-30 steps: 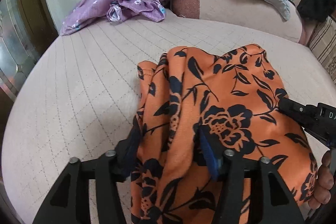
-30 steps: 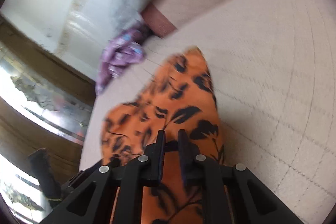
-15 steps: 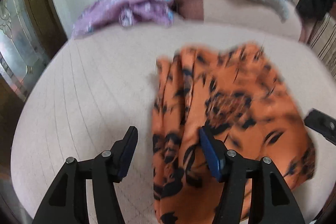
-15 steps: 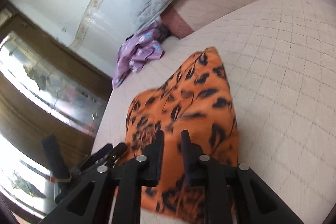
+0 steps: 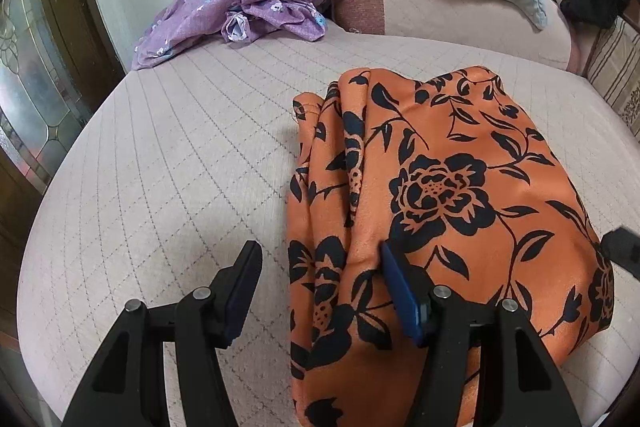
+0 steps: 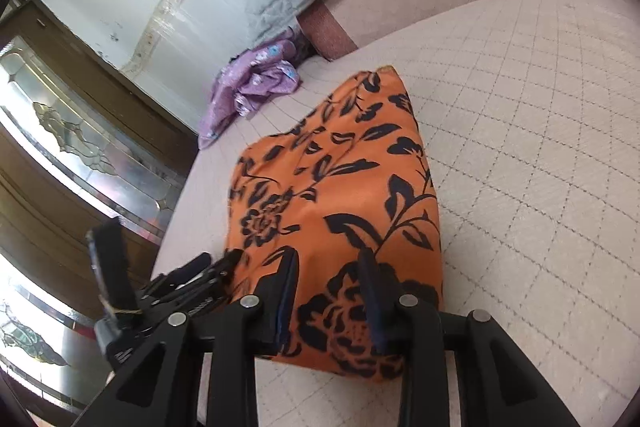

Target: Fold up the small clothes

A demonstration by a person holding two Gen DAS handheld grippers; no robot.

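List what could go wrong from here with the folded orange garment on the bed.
1. The orange black-flowered garment has loose pleats bunched along one edge; the fold may slump open.
2. The left gripper stands open with one blue pad against those pleats; pulling away could drag them.
3. The right gripper, whose jaws have just been opening, straddles the near edge and could snag it.

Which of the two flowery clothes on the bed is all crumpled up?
The purple garment, bunched in a heap at the far edge of the bed near the pillow. The orange garment with black flowers lies folded and mostly flat.
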